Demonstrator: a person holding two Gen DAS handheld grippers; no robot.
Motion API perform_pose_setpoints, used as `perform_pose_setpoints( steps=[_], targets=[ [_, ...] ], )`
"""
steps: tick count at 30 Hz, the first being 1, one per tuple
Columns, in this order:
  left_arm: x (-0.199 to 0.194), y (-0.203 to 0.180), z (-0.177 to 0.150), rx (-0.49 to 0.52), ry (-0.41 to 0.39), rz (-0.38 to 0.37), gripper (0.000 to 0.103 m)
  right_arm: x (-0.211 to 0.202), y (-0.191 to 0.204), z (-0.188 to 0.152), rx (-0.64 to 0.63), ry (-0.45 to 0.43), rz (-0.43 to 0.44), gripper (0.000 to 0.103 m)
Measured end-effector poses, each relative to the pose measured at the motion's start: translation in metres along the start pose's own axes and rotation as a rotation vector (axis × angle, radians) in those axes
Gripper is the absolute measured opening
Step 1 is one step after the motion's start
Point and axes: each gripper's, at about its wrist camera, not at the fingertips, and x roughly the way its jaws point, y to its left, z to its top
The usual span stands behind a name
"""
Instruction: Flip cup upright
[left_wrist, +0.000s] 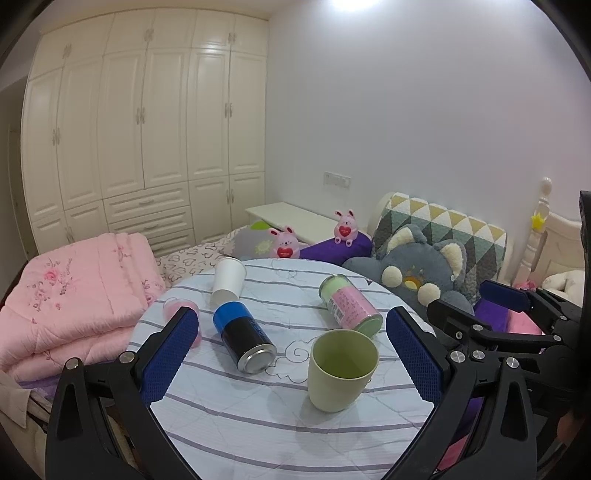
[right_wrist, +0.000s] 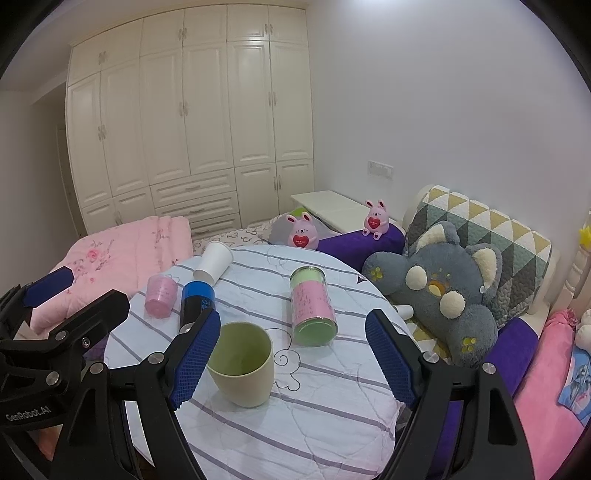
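Jaws: both grippers, left (left_wrist: 291, 354) and right (right_wrist: 293, 358), spread wide, holding nothing.
Cup (right_wrist: 242, 363): already upright on table (right_wrist: 295, 435).
Risk: nudging cup over, or into can (right_wrist: 313, 312) just behind.

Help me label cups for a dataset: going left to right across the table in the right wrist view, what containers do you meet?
Pink cup → white paper cup → green cup → pink-and-green jar.
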Motion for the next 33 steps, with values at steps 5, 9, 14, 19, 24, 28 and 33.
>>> perform_pose_setpoints(
  steps=[5,9,14,19,24,28,33],
  targets=[
    [0.0007,-0.0003,-0.0006,0.003,-0.001,0.003,0.103,0.0008,-0.0016,-0.0004,0.003,0.003,0.0,0.082],
    [0.0014,-0.001,-0.0001,0.004,0.0,0.004,0.103,0.001,-0.0017,-0.0009,0.005,0.005,0.0,0.082],
    [0.0025,-0.0016,0.0002,0.007,-0.002,0.008,0.103,0.0024,-0.0026,-0.0018,0.008,0.01,0.002,0.082],
    [0.0047,-0.0018,-0.0016,0.006,0.003,0.012,0.103,0.0041,-0.0036,-0.003,0.011,0.019,0.006,0.082],
    [0.0058,-0.001,-0.003,0.005,0.009,0.012,0.103,0.0064,-0.0038,-0.0028,0.01,0.024,0.008,0.082],
    [0.0054,-0.0018,-0.0032,0.007,0.011,0.012,0.103,0.008,-0.0047,-0.0029,0.013,0.028,0.009,0.082],
    [0.0055,-0.0022,-0.0034,0.008,0.011,0.014,0.103,0.0091,-0.0061,-0.004,0.011,0.03,0.009,0.082]
  ],
)
